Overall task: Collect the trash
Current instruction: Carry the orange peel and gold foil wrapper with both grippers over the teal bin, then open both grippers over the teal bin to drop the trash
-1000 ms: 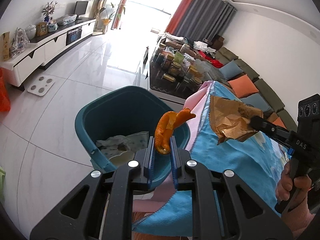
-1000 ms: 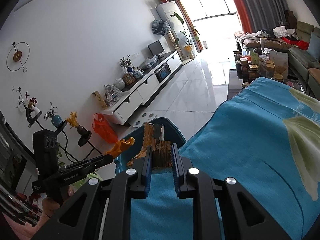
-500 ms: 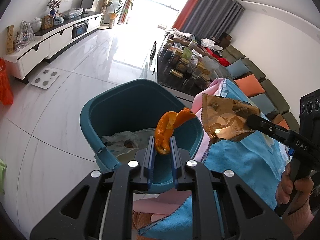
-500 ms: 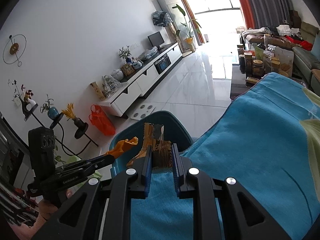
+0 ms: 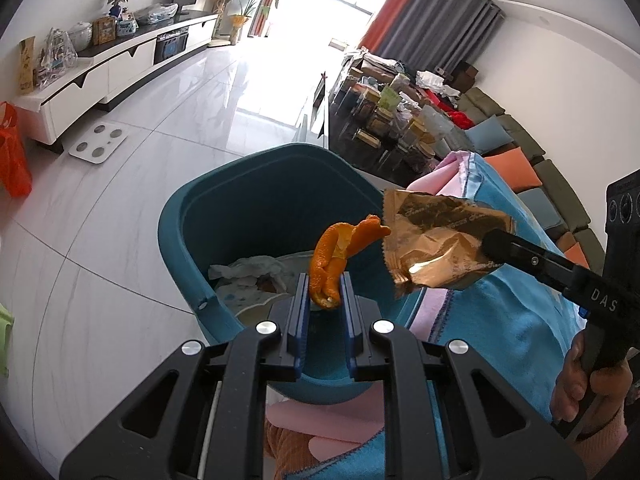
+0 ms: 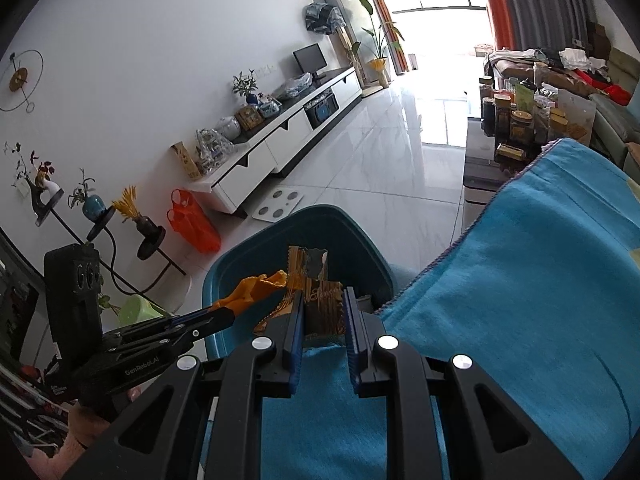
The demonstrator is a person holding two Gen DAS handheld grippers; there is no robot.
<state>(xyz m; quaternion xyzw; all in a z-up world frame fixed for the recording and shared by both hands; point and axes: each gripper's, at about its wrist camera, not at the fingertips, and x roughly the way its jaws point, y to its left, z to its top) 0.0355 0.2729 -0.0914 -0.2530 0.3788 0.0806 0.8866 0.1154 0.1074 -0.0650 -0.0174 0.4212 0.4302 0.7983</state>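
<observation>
Two sets of fingers are pinching trash: our left gripper (image 5: 324, 300) clamps an orange peel (image 5: 340, 248), our right gripper (image 6: 323, 312) a gold wrapper (image 6: 322, 300). Ahead sits the teal bin (image 5: 192, 240) on white floor tiles (image 5: 120, 200), beside the blue-towelled worktop (image 6: 540, 280). Only the left view shows tissues (image 5: 248, 270) inside.

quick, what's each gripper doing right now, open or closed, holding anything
Left gripper: closed on the orange peel, over the teal bin.
Right gripper: closed on the gold wrapper, at the bin's edge.
</observation>
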